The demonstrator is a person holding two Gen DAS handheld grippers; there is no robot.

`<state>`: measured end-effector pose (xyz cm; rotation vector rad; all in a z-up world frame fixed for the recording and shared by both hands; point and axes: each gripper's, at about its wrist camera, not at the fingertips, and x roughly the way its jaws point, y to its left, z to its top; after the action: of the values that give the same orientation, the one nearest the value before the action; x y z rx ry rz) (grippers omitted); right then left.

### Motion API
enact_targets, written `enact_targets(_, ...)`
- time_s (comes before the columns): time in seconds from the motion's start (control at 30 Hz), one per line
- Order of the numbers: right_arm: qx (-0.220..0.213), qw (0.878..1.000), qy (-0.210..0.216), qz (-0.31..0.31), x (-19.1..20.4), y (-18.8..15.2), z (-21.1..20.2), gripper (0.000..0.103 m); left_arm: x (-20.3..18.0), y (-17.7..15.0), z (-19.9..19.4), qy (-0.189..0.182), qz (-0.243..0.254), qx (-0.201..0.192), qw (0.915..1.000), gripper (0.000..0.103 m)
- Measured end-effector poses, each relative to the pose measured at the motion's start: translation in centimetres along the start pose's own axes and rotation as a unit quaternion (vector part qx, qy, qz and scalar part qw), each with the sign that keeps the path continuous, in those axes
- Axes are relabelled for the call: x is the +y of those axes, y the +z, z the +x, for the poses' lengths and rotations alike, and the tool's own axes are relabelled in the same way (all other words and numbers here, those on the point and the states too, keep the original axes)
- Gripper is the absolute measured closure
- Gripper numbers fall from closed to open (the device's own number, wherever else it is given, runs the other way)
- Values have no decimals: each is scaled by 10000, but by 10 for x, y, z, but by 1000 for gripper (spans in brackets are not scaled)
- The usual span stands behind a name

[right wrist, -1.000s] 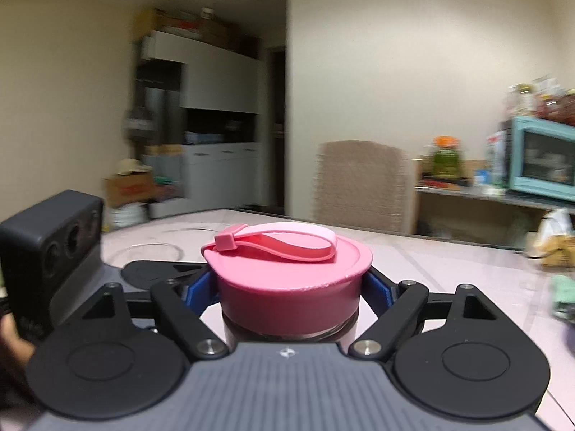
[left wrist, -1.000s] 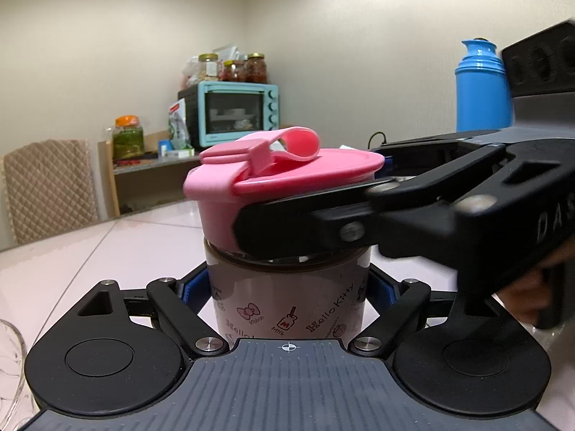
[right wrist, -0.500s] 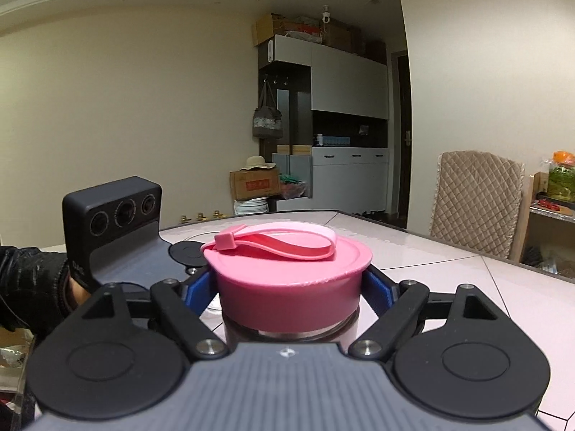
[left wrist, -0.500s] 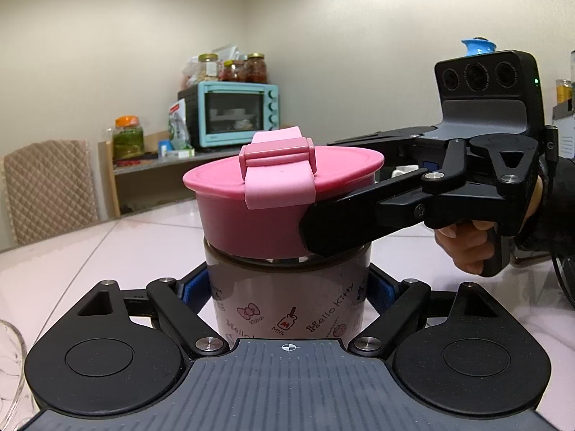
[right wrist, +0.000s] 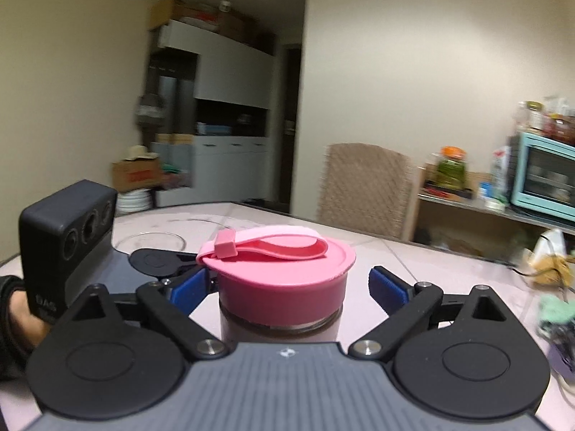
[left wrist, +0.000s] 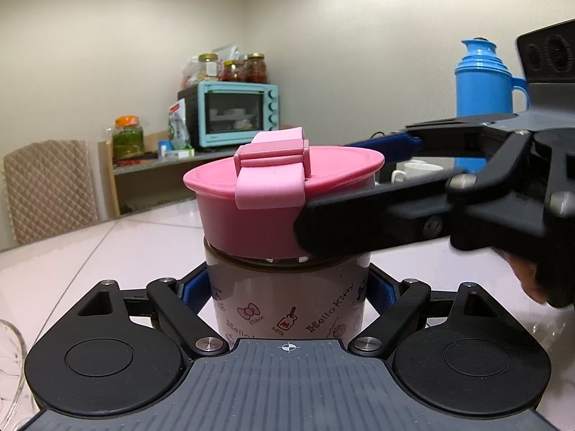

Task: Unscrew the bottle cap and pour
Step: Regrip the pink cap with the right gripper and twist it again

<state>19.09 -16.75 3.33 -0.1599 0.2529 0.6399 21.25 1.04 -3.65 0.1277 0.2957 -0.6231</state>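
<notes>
A Hello Kitty bottle (left wrist: 287,305) with a pink screw cap (left wrist: 276,201) and a pink strap stands on the table. My left gripper (left wrist: 287,287) is shut on the bottle body below the cap. In the right wrist view my right gripper (right wrist: 287,283) is open around the pink cap (right wrist: 284,273), its blue pads (right wrist: 388,287) standing a little off both sides. In the left wrist view the right gripper's fingers (left wrist: 377,222) reach in from the right around the cap.
A glass bowl (right wrist: 152,240) sits on the pale table (left wrist: 125,251) behind the left gripper, its rim at the left wrist view's lower left (left wrist: 10,359). A blue thermos (left wrist: 481,82) and white cups (left wrist: 413,172) stand at right. A chair (right wrist: 363,190) and shelf with a toaster oven (left wrist: 233,115) lie beyond.
My right gripper has let go of the cap: its pads have opened off the sides and it has swung back around the cap. The left gripper holds the bottle still.
</notes>
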Motion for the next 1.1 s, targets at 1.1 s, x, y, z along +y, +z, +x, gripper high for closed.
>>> enact_targets(1.1,-269,9670,2534,-60,-83,-10,30,18,2,1,3,8,13,1,10000,14)
